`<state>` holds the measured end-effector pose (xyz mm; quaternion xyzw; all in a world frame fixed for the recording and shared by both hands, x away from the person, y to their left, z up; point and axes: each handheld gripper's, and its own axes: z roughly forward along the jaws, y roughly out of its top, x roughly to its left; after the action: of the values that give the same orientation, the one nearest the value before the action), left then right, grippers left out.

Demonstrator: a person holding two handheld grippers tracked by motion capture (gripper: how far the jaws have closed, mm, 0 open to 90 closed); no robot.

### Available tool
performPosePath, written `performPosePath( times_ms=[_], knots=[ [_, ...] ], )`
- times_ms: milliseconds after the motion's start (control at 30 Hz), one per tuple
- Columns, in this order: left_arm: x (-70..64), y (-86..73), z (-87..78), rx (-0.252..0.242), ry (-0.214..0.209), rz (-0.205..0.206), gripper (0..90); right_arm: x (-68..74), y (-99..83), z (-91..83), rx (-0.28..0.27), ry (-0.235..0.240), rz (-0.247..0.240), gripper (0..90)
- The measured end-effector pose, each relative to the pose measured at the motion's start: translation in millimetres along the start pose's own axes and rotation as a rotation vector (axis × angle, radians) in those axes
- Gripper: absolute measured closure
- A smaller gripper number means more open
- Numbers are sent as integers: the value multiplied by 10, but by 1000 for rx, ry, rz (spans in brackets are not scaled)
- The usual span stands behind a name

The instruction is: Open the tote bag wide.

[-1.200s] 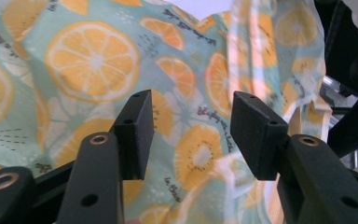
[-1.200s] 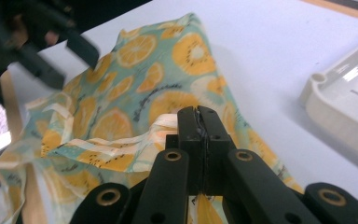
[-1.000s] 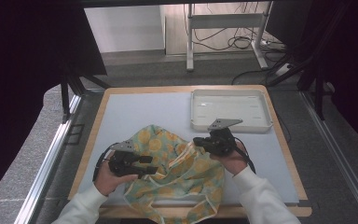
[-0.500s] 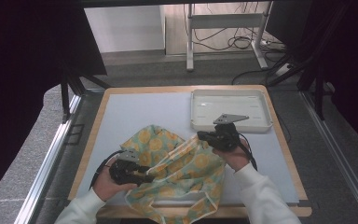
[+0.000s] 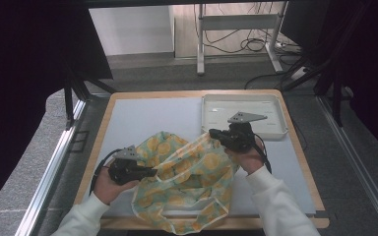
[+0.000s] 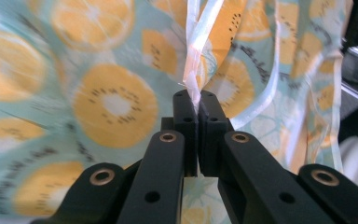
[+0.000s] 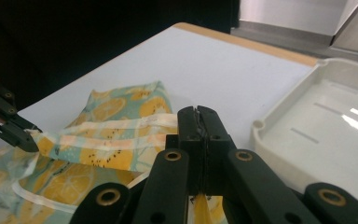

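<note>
Midway, by the look of it: left gripper (image 5: 150, 172) and right gripper (image 5: 215, 133) both clamped on the cloth (image 5: 192, 184) (fruit-patterned), lower centre; edge stretched, rest crumpled.

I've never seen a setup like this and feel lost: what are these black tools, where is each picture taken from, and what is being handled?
A person holds two hand-operated black two-jaw grippers. The high view looks down from above: left gripper, right gripper. The other two pictures come from cameras riding on each gripper. On the white-topped wooden-edged table lie a thin orange-slice-printed teal fabric bag and a white plastic tray. Both grippers are shut on the bag's pale edging, stretching a strip between them.
</note>
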<state>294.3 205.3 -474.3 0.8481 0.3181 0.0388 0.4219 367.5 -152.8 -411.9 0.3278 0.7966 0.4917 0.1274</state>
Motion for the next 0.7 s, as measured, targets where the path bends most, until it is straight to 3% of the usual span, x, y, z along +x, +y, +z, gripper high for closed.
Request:
performPosePath(
  times_ms=[200, 433, 700],
  knots=[
    [211, 187, -46, -50, 65, -34, 895, -61, 168, 96, -9, -57, -22, 882],
    [444, 382, 15, -71, 145, -61, 897, -217, 309, 276, -10, -127, -18, 882],
    [635, 457, 153, -69, 202, -91, 897, -377, 269, 495, 29, -180, -3, 882]
  ],
)
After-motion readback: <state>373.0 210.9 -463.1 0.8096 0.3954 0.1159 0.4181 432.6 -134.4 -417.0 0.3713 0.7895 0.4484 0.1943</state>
